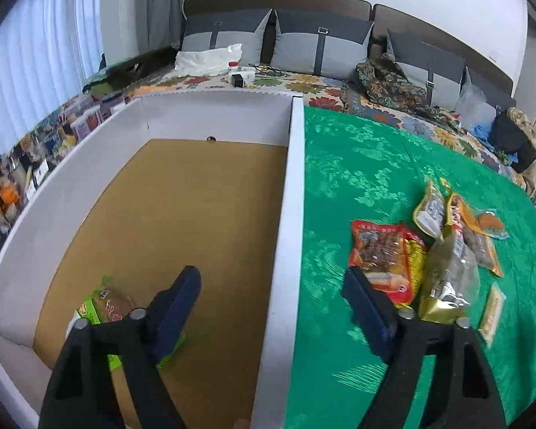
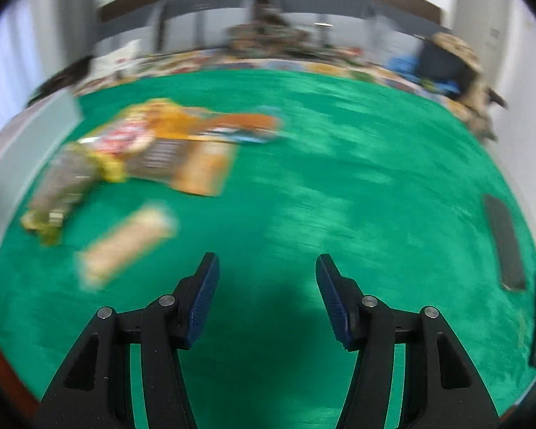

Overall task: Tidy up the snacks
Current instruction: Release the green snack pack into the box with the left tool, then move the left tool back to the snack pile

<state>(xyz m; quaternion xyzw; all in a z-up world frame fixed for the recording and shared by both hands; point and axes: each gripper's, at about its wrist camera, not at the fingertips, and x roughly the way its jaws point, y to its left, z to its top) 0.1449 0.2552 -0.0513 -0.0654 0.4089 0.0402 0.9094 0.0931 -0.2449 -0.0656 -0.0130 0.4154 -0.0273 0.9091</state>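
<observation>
At the far left of the left wrist view a white box [image 1: 211,114] with a brown cardboard floor sits on the green cloth [image 1: 357,164], and one green-edged snack packet [image 1: 107,307] lies inside it near the close left corner, just beside and partly under the left finger of the left gripper [image 1: 271,296]. That gripper is spread wide and holds nothing; its fingers straddle the box's right wall, one over the cardboard floor and the other over the cloth, its tip in front of the near edge of a red snack packet [image 1: 378,250]. The red packet carries printed characters too small to read. Right of it lies a heap of more snacks: a clear bag with a gold base [image 1: 446,279], yellow and orange packets [image 1: 461,221] behind it, and a small pale bar [image 1: 491,312] nearest the cloth's right side. The box floor is otherwise bare cardboard, and the cloth beyond the heap is open up to the floral bedspread [image 1: 303,82]. The right wrist view is blurred by motion: the right gripper [image 2: 267,295] is wide open and empty above bare green cloth, the snack heap [image 2: 160,150] and the pale bar [image 2: 125,246] well off to its left, the box wall at the left edge. A dark flat phone-like object [image 2: 505,243] lies near the cloth's right edge; no writing is legible here.
</observation>
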